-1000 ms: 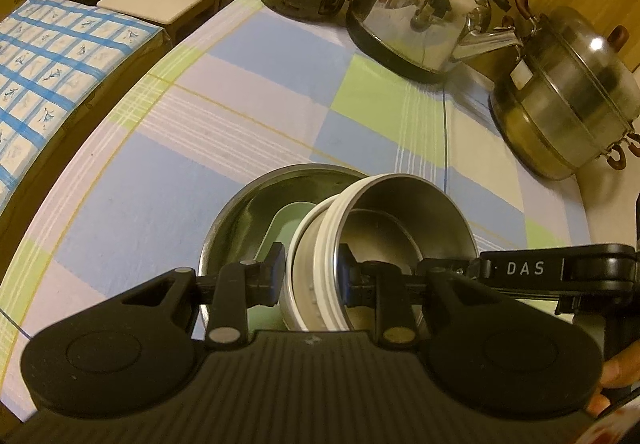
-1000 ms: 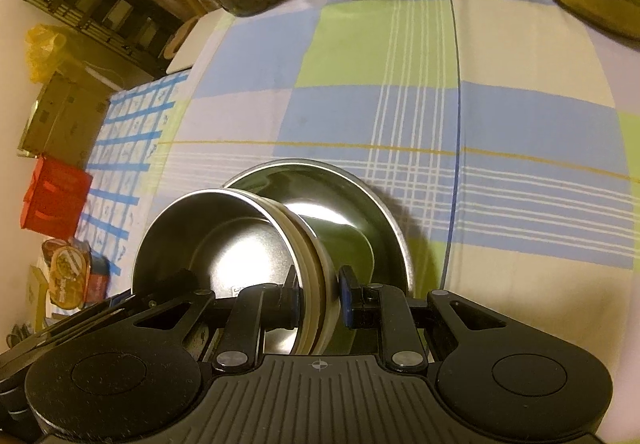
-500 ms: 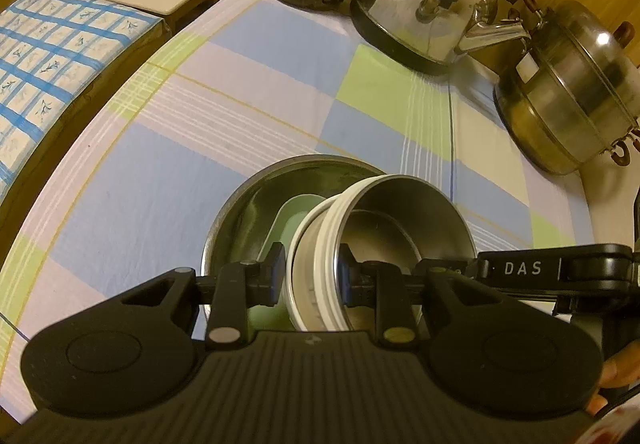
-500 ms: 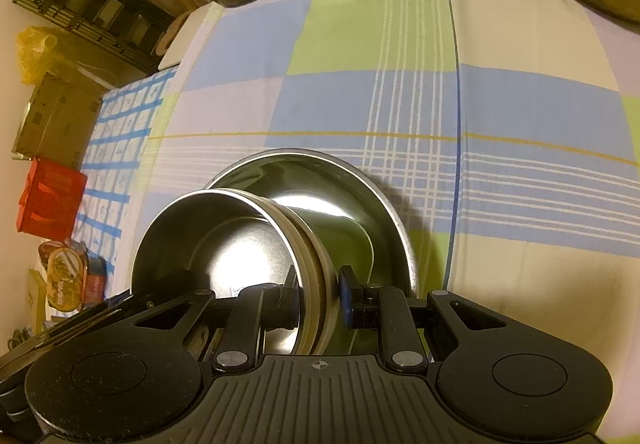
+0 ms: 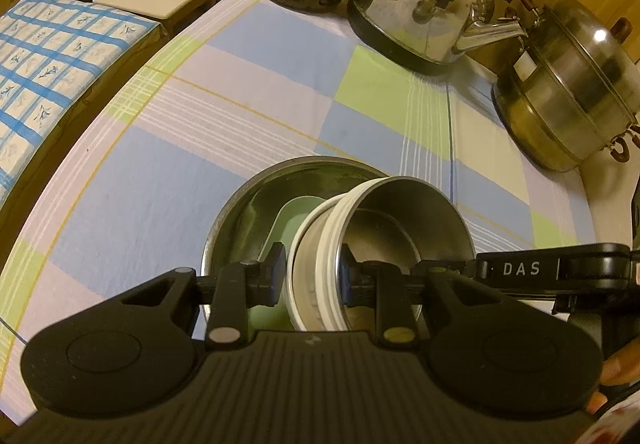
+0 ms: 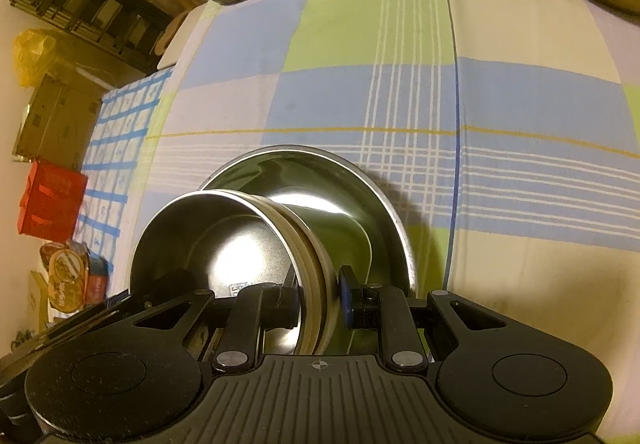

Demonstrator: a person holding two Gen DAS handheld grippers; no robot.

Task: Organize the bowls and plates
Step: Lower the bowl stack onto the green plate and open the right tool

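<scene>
Steel bowl (image 5: 404,220) rim clamped between both claws.

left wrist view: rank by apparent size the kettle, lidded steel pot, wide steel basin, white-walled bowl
1. Wide shallow steel basin and white-walled steel-lined bowl: look alike in size, and both sit close to the camera, so no ranking between them.
2. Shiny steel kettle and lidded steel pot: similar, farther off; the pot is cut by the frame edge.

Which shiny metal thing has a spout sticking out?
The kettle at the far side of the table. Its spout points toward the lidded steel pot; the pot and the bowls near the grippers have none.
</scene>
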